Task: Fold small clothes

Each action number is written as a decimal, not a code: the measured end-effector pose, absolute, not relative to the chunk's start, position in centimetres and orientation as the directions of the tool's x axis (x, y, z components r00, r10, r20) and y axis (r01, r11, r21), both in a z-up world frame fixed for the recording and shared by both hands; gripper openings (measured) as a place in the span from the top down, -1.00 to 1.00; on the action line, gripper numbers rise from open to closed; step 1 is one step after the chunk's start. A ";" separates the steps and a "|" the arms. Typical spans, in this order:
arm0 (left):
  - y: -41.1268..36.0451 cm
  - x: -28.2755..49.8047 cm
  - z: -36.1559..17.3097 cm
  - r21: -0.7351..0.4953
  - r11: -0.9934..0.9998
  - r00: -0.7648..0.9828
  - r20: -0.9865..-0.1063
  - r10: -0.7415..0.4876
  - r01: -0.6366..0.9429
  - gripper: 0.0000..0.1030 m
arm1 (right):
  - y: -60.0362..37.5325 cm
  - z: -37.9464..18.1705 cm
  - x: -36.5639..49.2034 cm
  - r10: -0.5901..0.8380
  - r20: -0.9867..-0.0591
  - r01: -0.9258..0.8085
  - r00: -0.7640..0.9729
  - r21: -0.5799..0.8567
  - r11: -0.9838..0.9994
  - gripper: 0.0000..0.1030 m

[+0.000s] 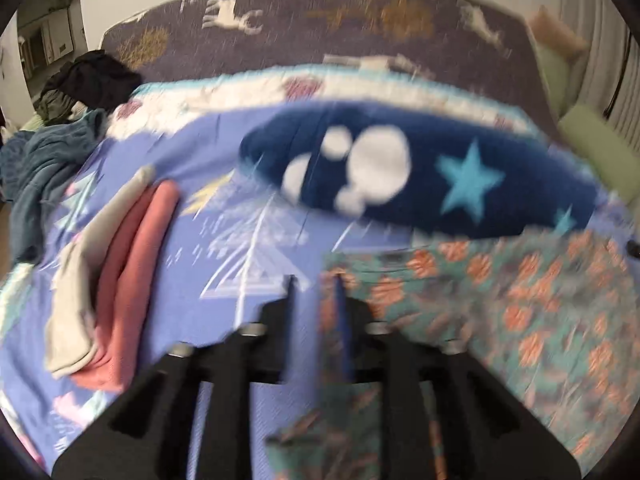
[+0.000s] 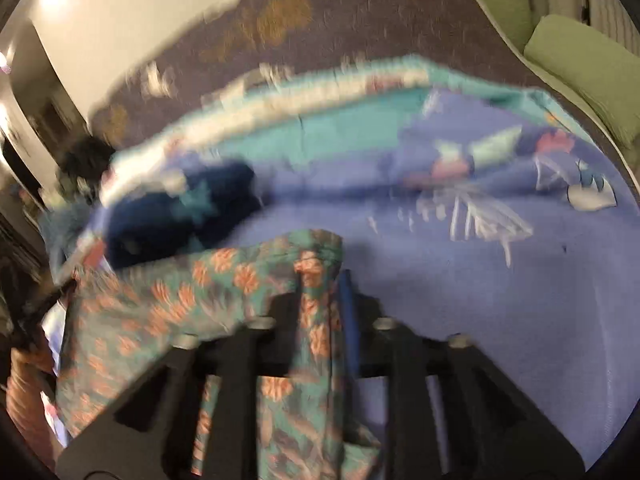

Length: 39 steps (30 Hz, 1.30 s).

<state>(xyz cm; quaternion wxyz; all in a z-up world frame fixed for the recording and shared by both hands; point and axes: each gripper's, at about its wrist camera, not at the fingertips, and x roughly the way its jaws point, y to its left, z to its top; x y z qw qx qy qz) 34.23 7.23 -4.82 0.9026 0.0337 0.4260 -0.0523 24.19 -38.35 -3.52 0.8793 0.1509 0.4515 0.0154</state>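
A teal garment with orange flowers (image 1: 500,320) hangs between my two grippers over a purple printed bedspread (image 1: 200,240). My left gripper (image 1: 316,280) is shut on the garment's left edge. In the right wrist view my right gripper (image 2: 320,276) is shut on the same floral garment (image 2: 180,304), which drapes to the left and down between the fingers. A dark blue fleece piece with white blobs and light blue stars (image 1: 400,176) lies on the bed beyond; it also shows in the right wrist view (image 2: 180,216). Both views are blurred by motion.
A folded pink and cream stack (image 1: 120,280) lies left on the bedspread. A heap of dark and teal clothes (image 1: 60,120) sits at the far left. Green cushions (image 2: 580,68) stand at the right. A purple blanket with white deer (image 1: 320,28) covers the bed's far side.
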 end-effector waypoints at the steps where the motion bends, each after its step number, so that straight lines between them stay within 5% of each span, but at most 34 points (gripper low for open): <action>1: 7.7 33.2 -4.6 0.019 0.992 0.645 -0.762 -0.066 0.123 0.20 | -38.4 -3.3 23.2 0.159 -0.782 0.112 0.603 0.280 0.953 0.27; 4: 10.0 28.2 -3.2 0.007 0.994 0.674 -0.736 -0.071 0.113 -0.16 | -39.1 -2.3 17.6 0.160 -0.761 0.123 0.629 0.301 0.946 0.17; 8: 13.4 19.8 -2.4 -0.080 0.987 0.678 -0.719 -0.152 0.136 -0.25 | -41.0 -2.1 8.3 0.188 -0.752 0.145 0.632 0.353 0.924 0.10; 15: 15.1 9.4 -4.3 -0.369 0.923 0.596 -0.719 -0.357 0.107 -0.25 | -40.5 -3.2 -2.3 0.310 -0.703 0.179 0.639 0.529 0.830 -0.11; 21: 13.8 8.5 -6.6 -0.580 0.811 0.535 -0.661 -0.526 0.081 -0.25 | -37.1 -4.6 -2.9 0.452 -0.662 0.161 0.598 0.651 0.741 -0.20; 26: 14.4 11.4 -8.4 -0.655 0.756 0.585 -0.616 -0.528 -0.007 -0.25 | -36.4 -6.1 -0.2 0.437 -0.642 0.236 0.630 0.695 0.680 -0.41; 27: 14.6 11.9 -8.5 -0.666 0.745 0.589 -0.611 -0.529 -0.022 -0.20 | -36.4 -6.3 0.5 0.434 -0.631 0.244 0.643 0.706 0.665 -0.44; 28: 14.7 12.5 -8.6 -0.668 0.743 0.591 -0.615 -0.523 -0.038 0.17 | -36.4 -6.3 1.1 0.428 -0.626 0.249 0.652 0.710 0.658 -0.44; 29: 14.7 13.2 -8.8 -0.662 0.748 0.585 -0.629 -0.512 -0.057 0.77 | -36.1 -6.4 1.8 0.400 -0.629 0.265 0.667 0.702 0.661 -0.44; 30: 14.7 13.9 -9.4 -0.683 0.727 0.560 -0.629 -0.539 -0.067 0.84 | -35.8 -6.5 1.7 0.371 -0.638 0.279 0.675 0.686 0.672 -0.27; 31: 15.0 14.0 -9.7 -0.713 0.694 0.558 -0.616 -0.556 -0.095 0.87 | -35.4 -6.5 2.0 0.330 -0.660 0.299 0.675 0.653 0.696 0.48; 32: 15.2 13.9 -9.6 -0.726 0.679 0.563 -0.606 -0.562 -0.104 0.89 | -34.8 -6.8 2.4 0.334 -0.680 0.299 0.653 0.637 0.711 0.75; 39: 15.3 10.0 -3.8 -0.723 0.690 0.619 -0.523 -0.586 0.042 0.90 | -36.2 -1.0 -0.2 0.379 -0.555 0.189 0.740 0.713 0.675 0.82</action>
